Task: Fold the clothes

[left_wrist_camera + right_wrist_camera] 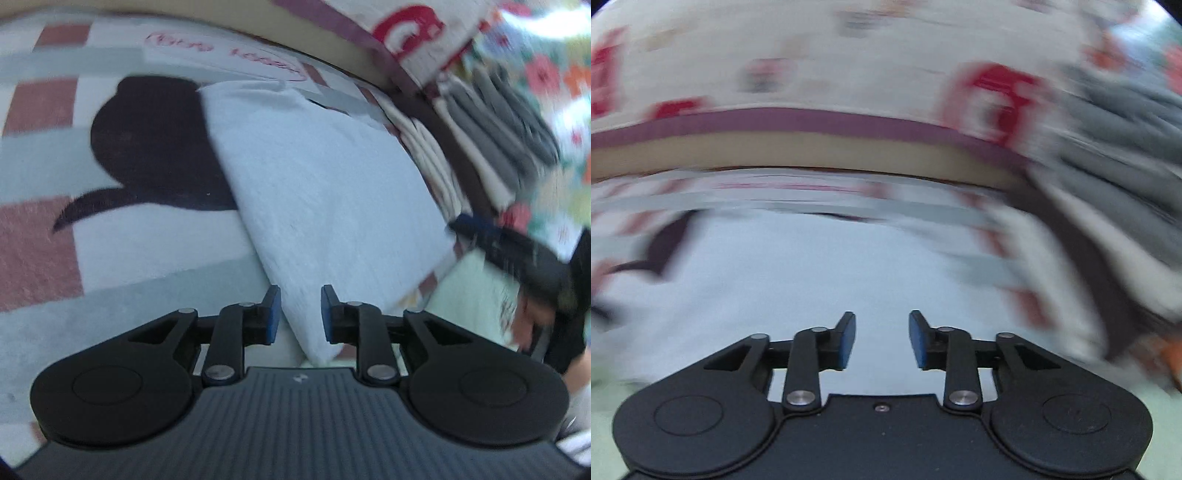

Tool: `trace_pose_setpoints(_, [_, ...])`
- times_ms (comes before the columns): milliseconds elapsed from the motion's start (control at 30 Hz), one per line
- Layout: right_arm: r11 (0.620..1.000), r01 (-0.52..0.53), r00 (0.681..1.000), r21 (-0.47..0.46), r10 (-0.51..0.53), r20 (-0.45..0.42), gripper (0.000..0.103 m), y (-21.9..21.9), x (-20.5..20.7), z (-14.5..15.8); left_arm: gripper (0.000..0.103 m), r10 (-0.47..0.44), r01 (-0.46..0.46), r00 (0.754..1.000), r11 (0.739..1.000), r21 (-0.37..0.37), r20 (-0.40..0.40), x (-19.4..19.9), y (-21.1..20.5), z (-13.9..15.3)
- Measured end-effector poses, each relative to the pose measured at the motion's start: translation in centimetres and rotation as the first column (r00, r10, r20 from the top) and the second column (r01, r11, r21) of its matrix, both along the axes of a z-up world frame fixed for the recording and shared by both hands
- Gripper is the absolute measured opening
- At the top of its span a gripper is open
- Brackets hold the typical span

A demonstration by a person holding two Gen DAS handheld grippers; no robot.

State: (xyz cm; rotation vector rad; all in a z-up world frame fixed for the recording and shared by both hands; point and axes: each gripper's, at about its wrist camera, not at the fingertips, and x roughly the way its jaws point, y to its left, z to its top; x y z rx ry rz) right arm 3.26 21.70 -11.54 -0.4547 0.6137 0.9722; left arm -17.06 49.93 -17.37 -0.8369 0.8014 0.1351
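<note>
From my left hand-held gripper (298, 314) I look down on a folded white cloth (325, 192), which lies flat on a checked bedspread (40, 243) of pink, grey and white squares. The jaws stand a little apart with nothing clamped between them; the near corner of the cloth sits just beneath and ahead of the gap, and I see neither pad pressing on it. To the left of the cloth, partly tucked under its edge, is a large black shape (147, 144) printed on the spread. Ahead and to the right a stack of folded clothes (491, 133), white and grey, leans near the cloth's far edge. Beyond that hangs a pale fabric with red print (406, 29). The other gripper shows as a dark blur at the right, near the cloth's right corner.

My right hand-held gripper (882, 339) view is badly smeared. Its jaws are open, wider than the left ones, and empty. The white cloth fills the area just ahead of and under the fingers. Farther ahead runs a tan band (812, 155) with a purple edge, and grey folded clothes sit off to the right.
</note>
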Motion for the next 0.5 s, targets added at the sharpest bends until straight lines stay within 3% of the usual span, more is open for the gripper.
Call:
trace_pose_setpoints(67, [0.986,-0.167,0.986,-0.011,0.167,-0.013,0.044,2.4,-3.0,-0.5,0.026,0.016,-0.016,1.000,0.999,-0.042,-0.008,0.4,0.2,-0.9])
trace_pose_setpoints(167, [0.932,-0.359,0.933,-0.060,0.359,-0.003,0.044,4.9,-6.9,-1.2,0.039,0.008,-0.009,1.000,0.998,-0.054,-0.014,1.0,-0.2,-1.5])
trace_pose_setpoints(267, [0.881,-0.462,0.886,-0.097,0.462,-0.024,0.044,6.3,-8.6,-1.7,0.041,0.031,-0.037,0.998,0.993,-0.115,-0.053,1.5,-0.3,-2.4])
trace_pose_setpoints(400, [0.826,-0.535,0.839,-0.179,0.544,-0.002,0.046,6.6,-10.2,-2.5,0.041,0.021,-0.027,0.998,0.994,-0.107,-0.054,2.5,-1.0,-2.3])
trace_pose_setpoints(467, [0.817,-0.541,0.833,-0.198,0.553,0.002,0.047,6.4,-10.3,-2.9,0.035,0.055,-0.059,0.998,0.986,-0.153,-0.035,2.8,-0.6,-2.8])
trace_pose_setpoints(500, [0.817,-0.539,0.834,-0.205,0.552,0.006,0.049,6.3,-10.3,-3.1,0.003,0.056,-0.059,0.998,0.986,-0.158,-0.025,3.0,-0.4,-2.9])
